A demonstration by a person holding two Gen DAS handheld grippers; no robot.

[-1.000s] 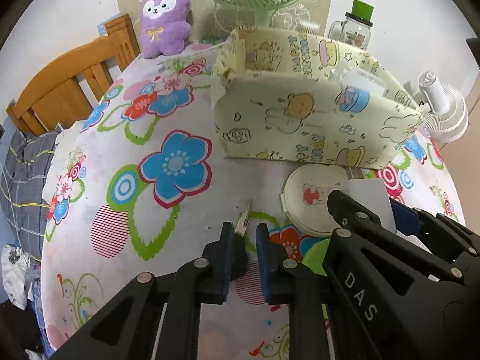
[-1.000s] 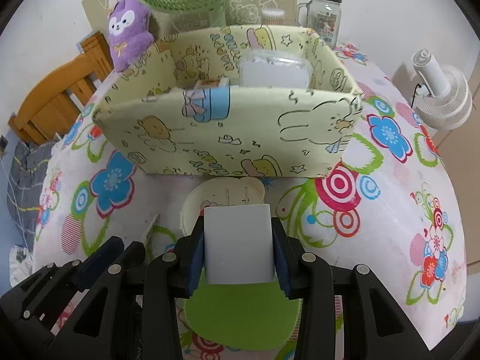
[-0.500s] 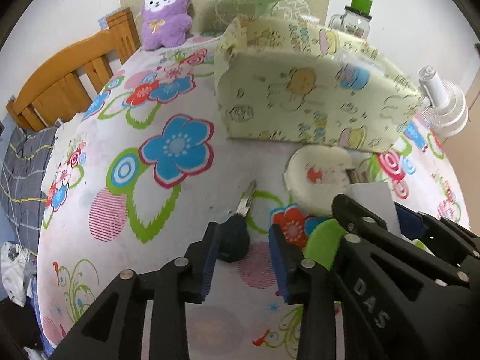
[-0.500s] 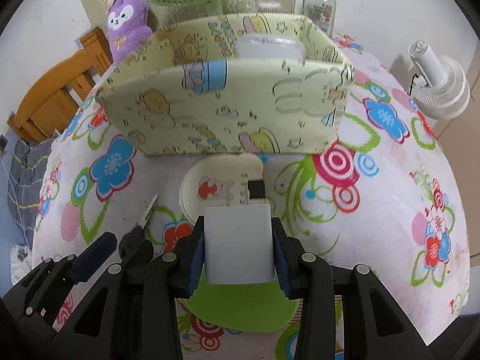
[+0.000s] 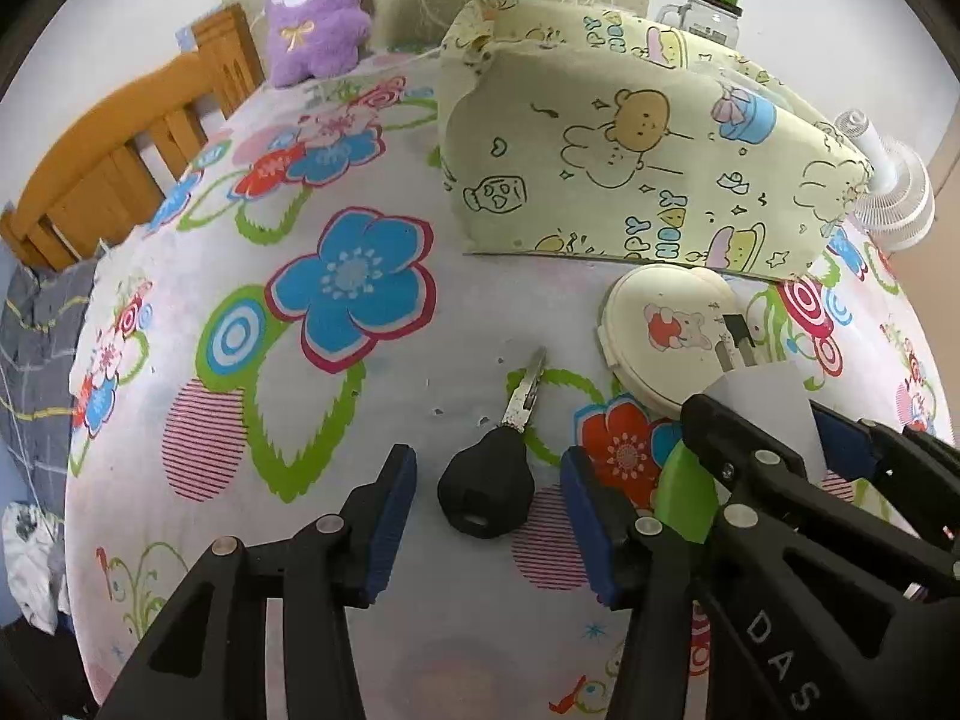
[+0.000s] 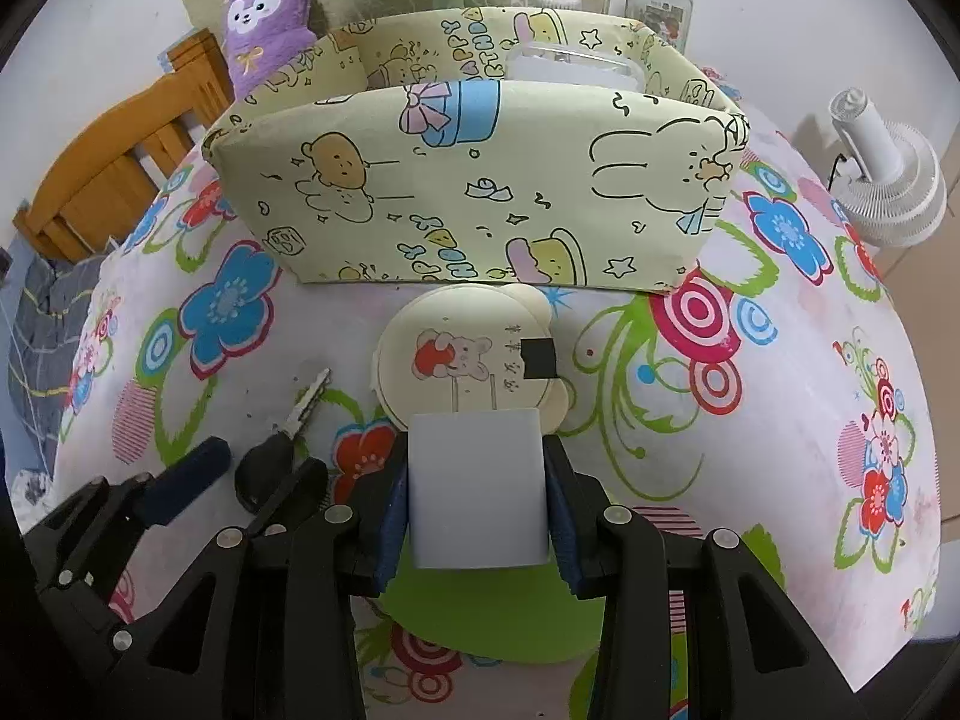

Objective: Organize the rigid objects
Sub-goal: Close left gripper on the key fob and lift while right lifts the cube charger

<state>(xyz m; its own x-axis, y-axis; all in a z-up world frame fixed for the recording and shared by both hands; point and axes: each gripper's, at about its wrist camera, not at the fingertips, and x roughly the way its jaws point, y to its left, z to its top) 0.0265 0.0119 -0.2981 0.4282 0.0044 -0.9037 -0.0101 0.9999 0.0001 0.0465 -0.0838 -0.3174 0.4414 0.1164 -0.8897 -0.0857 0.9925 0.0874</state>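
Two grippers: left hand-held gripper (image 5: pixel 487 525) jaws opening, key (image 5: pixel 495 468) lying loose between them on the counter (image 5: pixel 180 360); right hand-held gripper (image 6: pixel 477 498) clamped on a white block (image 6: pixel 478 489)
Progress: early-ish; round case (image 6: pixel 465 363) and key not yet in the box (image 6: pixel 480 192)
Writing: "HAPPY" on box; "DAS" on gripper

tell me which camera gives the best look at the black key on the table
The left wrist view. There the key lies whole on the flowered cloth, black head and metal blade, between the left gripper's opening fingers, which do not touch it. In the right wrist view the key sits at the lower left, its head partly hidden behind a left gripper finger.
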